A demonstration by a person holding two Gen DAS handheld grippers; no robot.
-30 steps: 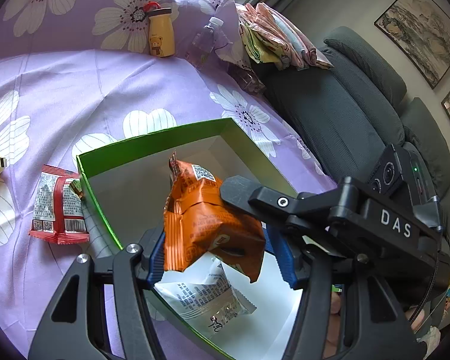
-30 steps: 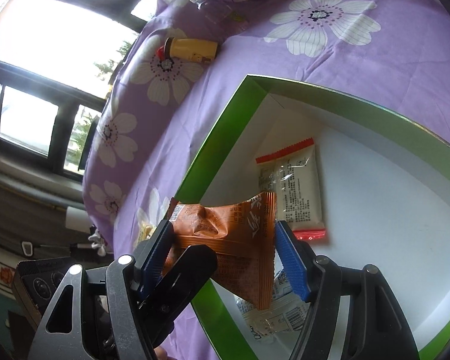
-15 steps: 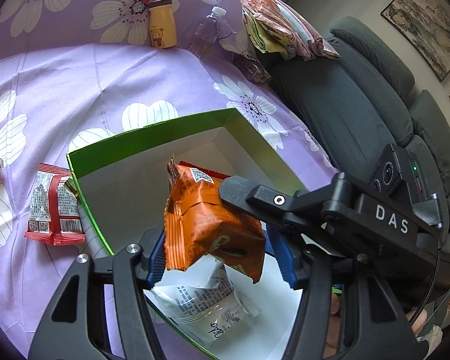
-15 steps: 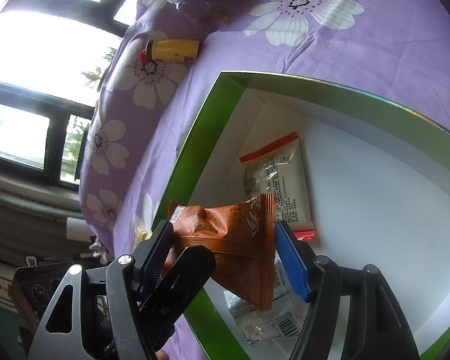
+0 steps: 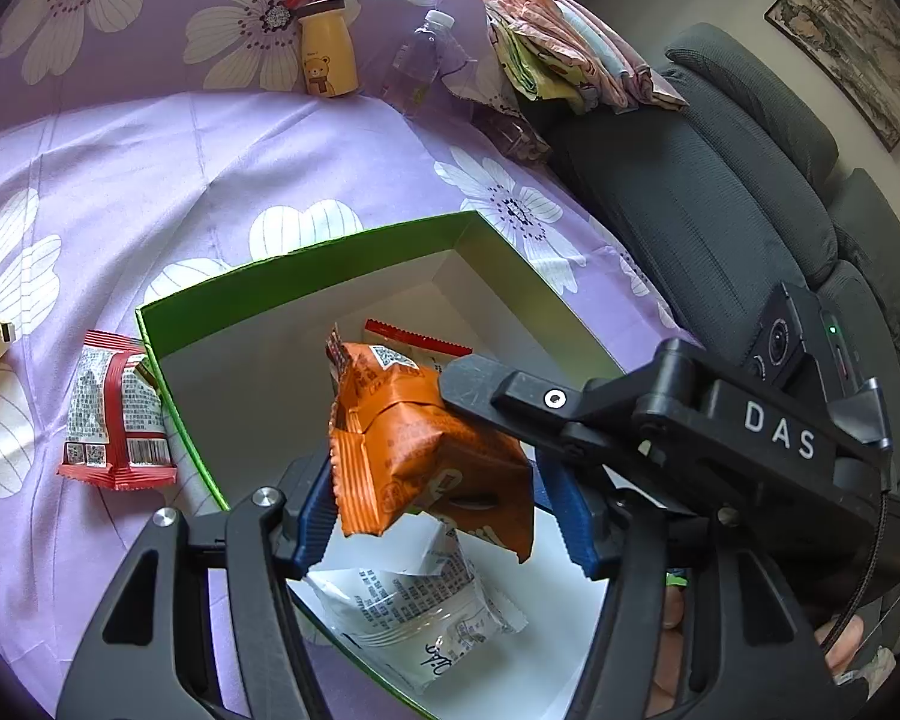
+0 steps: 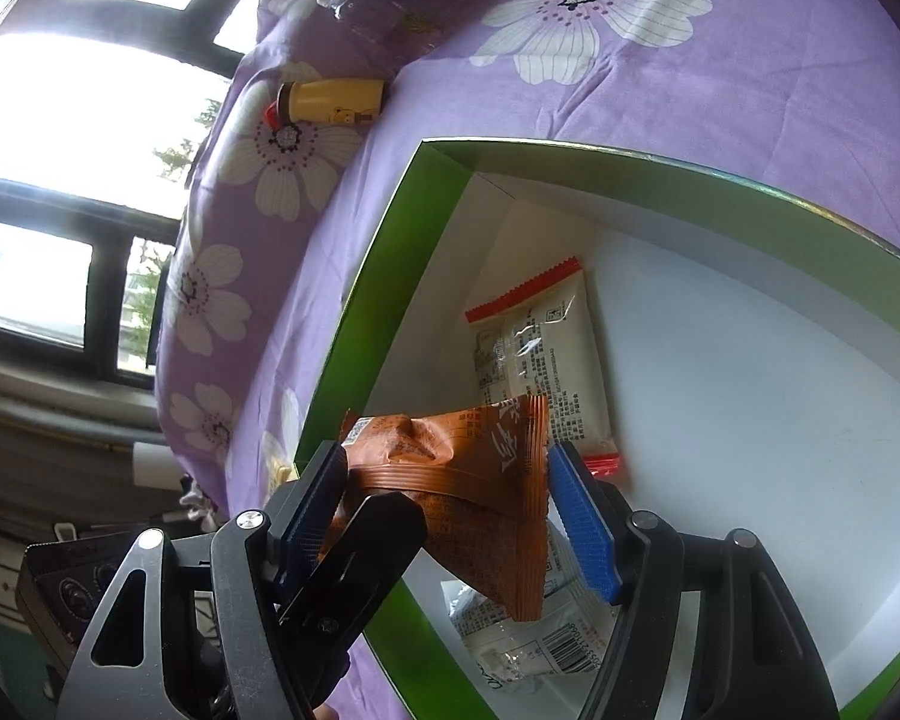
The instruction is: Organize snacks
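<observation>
Purple flowered cloth [image 5: 150, 168] over what may be a bed, green box [image 5: 306, 258], red-white packet [image 5: 117, 414], yellow bottle [image 5: 328, 48], clear bottle [image 5: 417, 60]

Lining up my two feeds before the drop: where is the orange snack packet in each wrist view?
Left wrist: orange snack packet at centre, low, between the blue pads, over the green box.
Right wrist: orange snack packet low, left of centre, between the blue pads, above the box's left wall.
Shared landmark: yellow bear bottle on the purple cloth.
</observation>
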